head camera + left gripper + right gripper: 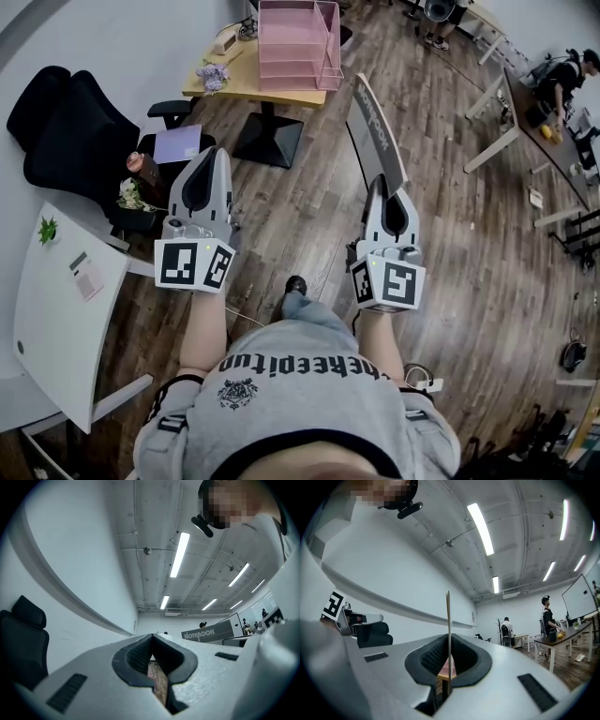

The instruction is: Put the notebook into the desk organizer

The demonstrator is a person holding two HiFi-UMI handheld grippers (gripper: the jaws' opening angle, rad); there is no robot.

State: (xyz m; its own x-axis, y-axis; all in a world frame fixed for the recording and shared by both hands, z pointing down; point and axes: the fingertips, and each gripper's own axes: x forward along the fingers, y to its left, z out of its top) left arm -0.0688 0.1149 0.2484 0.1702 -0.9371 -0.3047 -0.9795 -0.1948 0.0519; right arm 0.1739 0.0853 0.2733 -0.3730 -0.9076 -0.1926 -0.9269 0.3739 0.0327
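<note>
A grey notebook (376,134) with "NOTEBOOK" printed on its cover stands upright in my right gripper (385,185), which is shut on its lower edge. The right gripper view has it edge-on as a thin sheet (447,616) pinched between the dark pads (465,660). To the left at the same height, my left gripper (214,156) is shut with nothing in it. From the left gripper (152,638), the notebook (207,633) is off to the right. The pink wire desk organizer (298,43) stands on a wooden table (236,86) ahead, well beyond both grippers.
A black office chair (62,131) with a purple pad (178,143) on its seat is at the left, a white table (54,314) nearer. Flowers (214,75) lie on the wooden table. People work at desks (525,103) at the far right. Wooden floor (309,216) lies between me and the organizer.
</note>
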